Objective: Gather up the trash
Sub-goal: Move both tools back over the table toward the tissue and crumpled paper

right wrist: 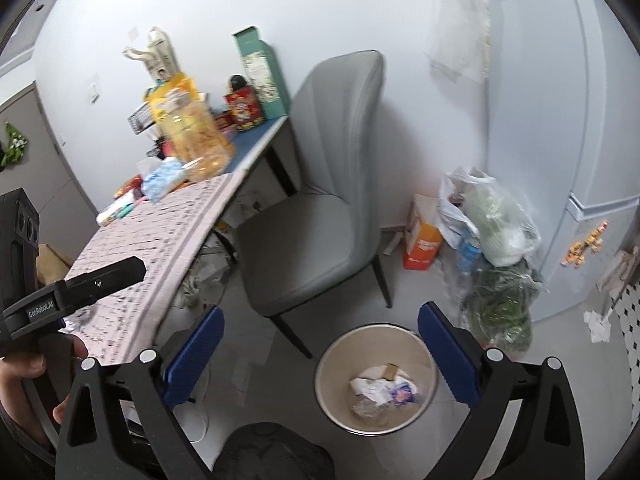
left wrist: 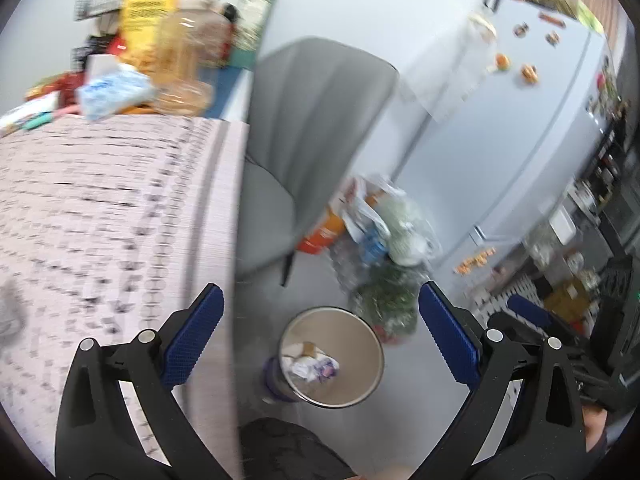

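Left gripper [left wrist: 320, 340], blue-padded and black-framed, is shown with its jaws spread wide and nothing between them; the right gripper [right wrist: 320, 354] is likewise spread and empty. Both are held above the round, beige, open-topped waste bin [left wrist: 370, 344], which stands on the pale floor directly below and slightly ahead of the fingers in each wrist view [right wrist: 332, 360]. Crumpled white paper and wrapper scraps [right wrist: 382, 390] are seen lying at the bottom of the bin. Neither gripper is judged clearly nearer to it. The next piece of trash is judged to lie on the long table with the pale patterned cloth [left wrist: 120, 200], to the left of the left gripper, its long axis running away toward the wall; the left gripper is the nearer one. A grey blurred scrap [left wrist: 10, 316] at the cloth's near left edge cannot be identified. At the table's far end a crumpled blue-and-white packet [left wrist: 114, 94] is made out among bottles and boxes. A grey upholstered chair [right wrist: 320, 184] stands between table and bin. The left view is smeared by motion, so small items on the cloth are hard to make out.
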